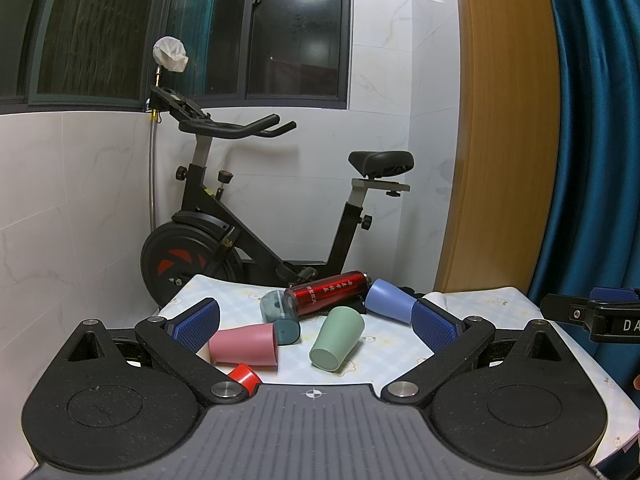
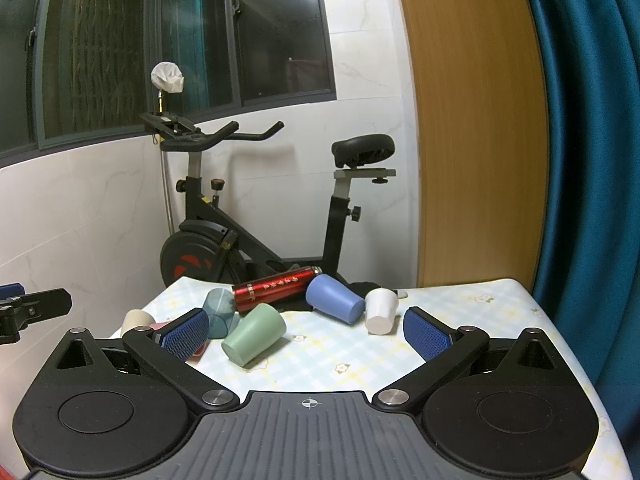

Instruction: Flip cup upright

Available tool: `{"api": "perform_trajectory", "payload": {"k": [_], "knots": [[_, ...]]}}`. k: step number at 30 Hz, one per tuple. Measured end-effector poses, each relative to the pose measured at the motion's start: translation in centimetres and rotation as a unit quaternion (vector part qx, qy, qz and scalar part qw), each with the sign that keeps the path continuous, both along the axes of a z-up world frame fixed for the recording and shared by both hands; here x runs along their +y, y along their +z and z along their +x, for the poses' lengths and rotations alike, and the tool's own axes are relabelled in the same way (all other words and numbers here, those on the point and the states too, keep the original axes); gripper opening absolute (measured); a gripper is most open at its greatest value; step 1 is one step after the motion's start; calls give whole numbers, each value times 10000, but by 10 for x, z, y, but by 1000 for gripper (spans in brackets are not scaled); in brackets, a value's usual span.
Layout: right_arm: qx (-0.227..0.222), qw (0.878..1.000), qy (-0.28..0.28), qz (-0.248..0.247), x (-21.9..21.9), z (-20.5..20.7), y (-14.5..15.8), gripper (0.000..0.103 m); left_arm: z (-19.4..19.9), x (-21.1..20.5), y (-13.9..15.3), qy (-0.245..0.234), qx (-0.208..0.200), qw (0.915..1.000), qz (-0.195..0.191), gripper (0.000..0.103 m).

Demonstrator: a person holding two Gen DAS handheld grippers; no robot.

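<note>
Several cups lie on their sides on a table with a checked cloth. A green cup lies in the middle, base toward me; it also shows in the right wrist view. A pink cup, a teal translucent cup, a blue cup and a small red cup lie around it. A white cup stands mouth-down and a cream cup sits at the left. My left gripper is open above the near edge. My right gripper is open, empty.
A red metal bottle lies on its side behind the cups. An exercise bike stands beyond the table against a white tiled wall. A wooden panel and a blue curtain stand at the right.
</note>
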State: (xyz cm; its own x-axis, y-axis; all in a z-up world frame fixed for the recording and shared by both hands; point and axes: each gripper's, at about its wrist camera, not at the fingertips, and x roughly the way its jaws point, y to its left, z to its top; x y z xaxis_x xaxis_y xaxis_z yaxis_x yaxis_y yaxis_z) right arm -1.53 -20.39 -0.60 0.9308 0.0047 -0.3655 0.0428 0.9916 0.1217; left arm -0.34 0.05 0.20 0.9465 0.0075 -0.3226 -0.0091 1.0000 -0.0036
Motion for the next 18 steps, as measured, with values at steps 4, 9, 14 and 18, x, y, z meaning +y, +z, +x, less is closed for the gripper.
{"api": "perform_trajectory", "payload": {"k": [4, 9, 14, 18], "knots": [[2, 10000, -1, 1, 0, 0, 0, 103, 0, 0, 0, 2, 3, 10000, 1, 103], [1, 10000, 0, 3, 0, 0, 0, 103, 0, 0, 0, 2, 3, 10000, 1, 103], [14, 10000, 1, 6, 0, 0, -1, 103, 1, 1, -1, 26, 27, 10000, -4, 103], [82, 10000, 23, 38, 0, 2, -6, 103, 4, 6, -3, 116, 116, 9999, -41, 103]]}}
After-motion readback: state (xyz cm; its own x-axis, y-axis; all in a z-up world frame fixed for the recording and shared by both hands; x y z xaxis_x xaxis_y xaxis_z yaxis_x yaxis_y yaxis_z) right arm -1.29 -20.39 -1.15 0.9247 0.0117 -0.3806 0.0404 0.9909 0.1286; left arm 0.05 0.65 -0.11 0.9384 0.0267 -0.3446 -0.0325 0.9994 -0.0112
